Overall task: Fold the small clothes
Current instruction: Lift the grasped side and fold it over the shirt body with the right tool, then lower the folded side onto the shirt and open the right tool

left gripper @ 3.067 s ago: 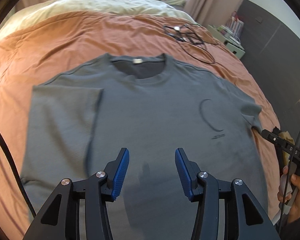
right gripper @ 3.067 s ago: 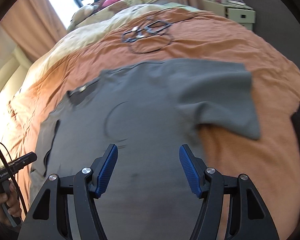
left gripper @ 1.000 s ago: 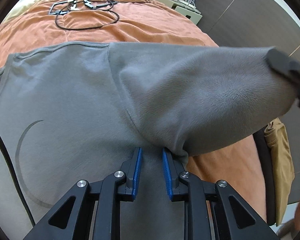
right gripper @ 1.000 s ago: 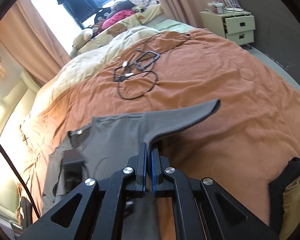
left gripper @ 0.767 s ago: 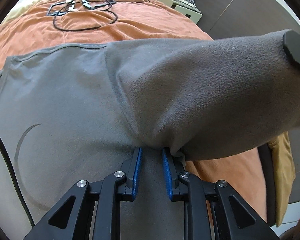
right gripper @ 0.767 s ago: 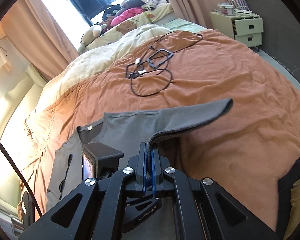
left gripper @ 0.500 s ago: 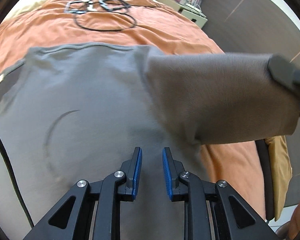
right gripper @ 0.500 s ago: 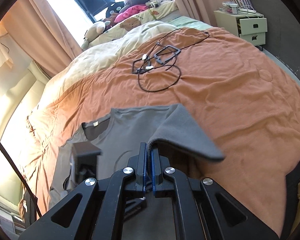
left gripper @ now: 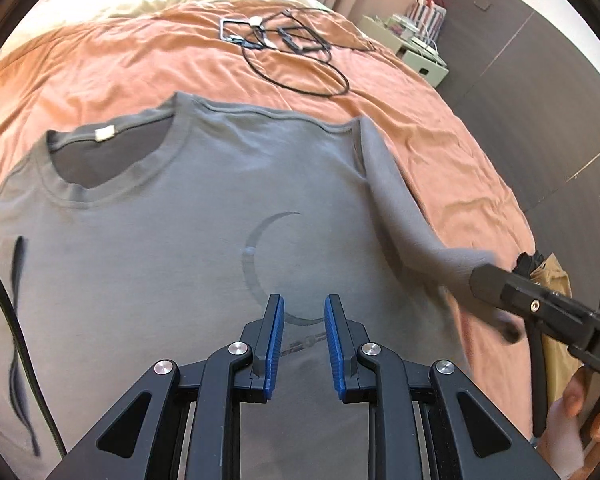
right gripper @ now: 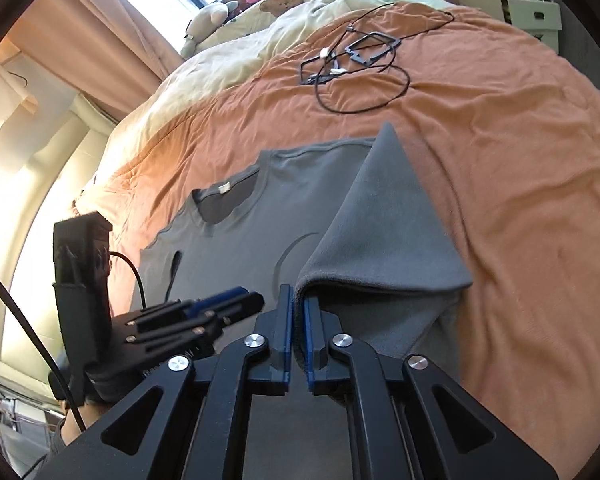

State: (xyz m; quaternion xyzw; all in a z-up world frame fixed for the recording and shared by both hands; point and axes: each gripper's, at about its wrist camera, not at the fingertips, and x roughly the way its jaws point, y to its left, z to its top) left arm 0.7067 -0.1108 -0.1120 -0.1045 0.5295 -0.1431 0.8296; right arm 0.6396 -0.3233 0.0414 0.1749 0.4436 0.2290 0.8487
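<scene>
A grey T-shirt lies flat, front up, on the orange bedspread. Its right sleeve is lifted and folded in over the chest. The sleeve's hem sits between the blue pads of my right gripper, whose jaws are opening. In the left wrist view the sleeve still stretches to that gripper's tip. My left gripper hovers over the crescent print, pads a narrow gap apart with nothing between them. It also shows at the left of the right wrist view.
Tangled black cables lie on the bedspread beyond the collar. A cream duvet and soft toys are at the head of the bed. A pale nightstand stands past the right edge. A person's hand holds the right gripper.
The right gripper has carried the sleeve inward over the shirt's body, and its pads have parted slightly. The left gripper has left the sleeve's base and moved over the chest print.
</scene>
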